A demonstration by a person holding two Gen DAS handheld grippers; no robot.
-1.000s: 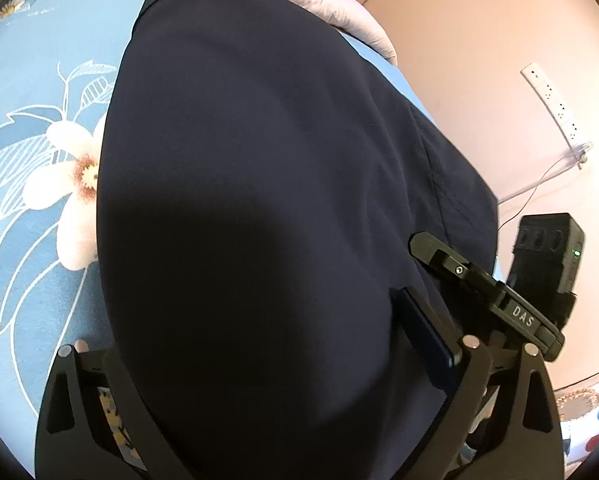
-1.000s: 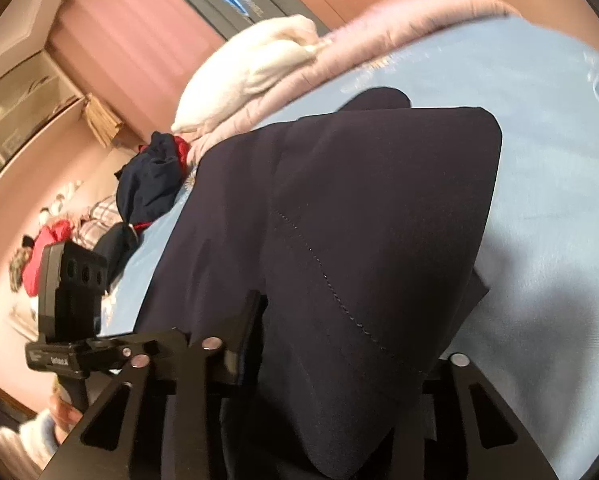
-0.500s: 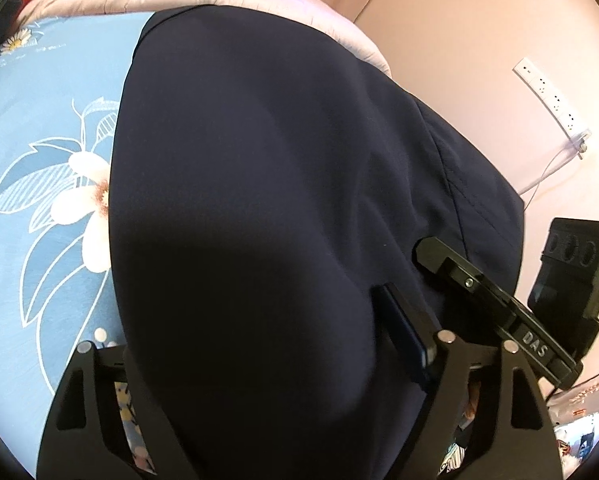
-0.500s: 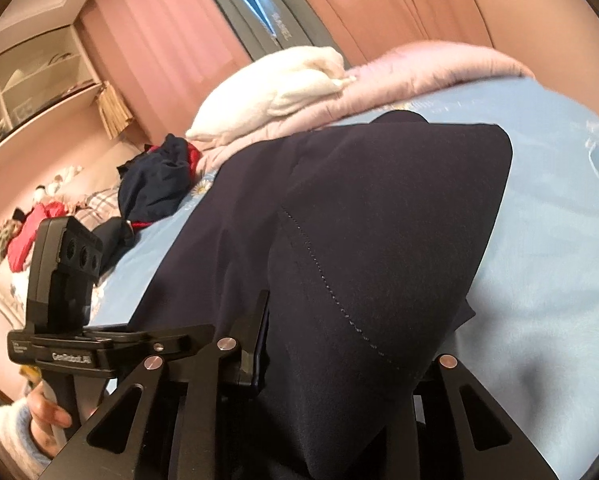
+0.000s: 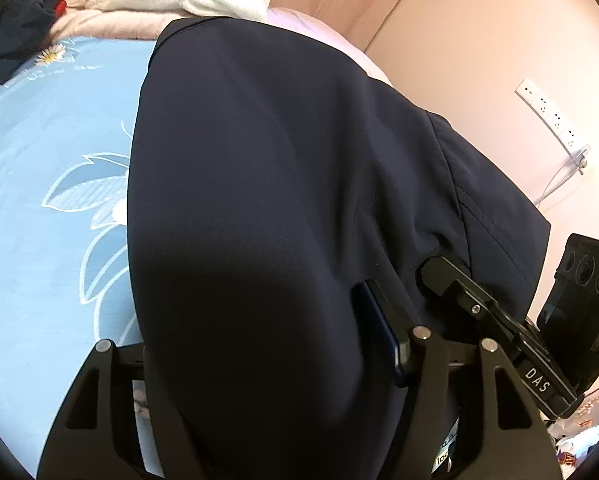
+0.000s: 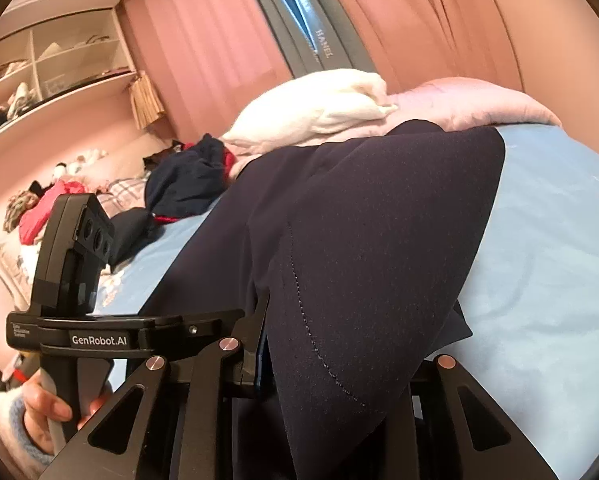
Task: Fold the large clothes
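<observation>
A large navy garment lies spread over the blue flowered bed sheet, with its near end raised onto both grippers. My left gripper has a thick fold of it between its jaws, which are closing. The blue pad of one finger is at the cloth's side, and the other finger is buried under the fabric. In the right wrist view the garment shows a stitched seam. My right gripper is shut on its near edge, with one finger hidden behind the hanging cloth.
A white pillow lies on a pink quilt at the head of the bed. Loose clothes are piled at the far side. A hand holds the other gripper's handle. A socket strip hangs on the wall.
Both grippers have risen and tilted up, bringing the pillow and curtains into view. The left jaws have narrowed around the fold. The garment now covers most of the white flower print.
</observation>
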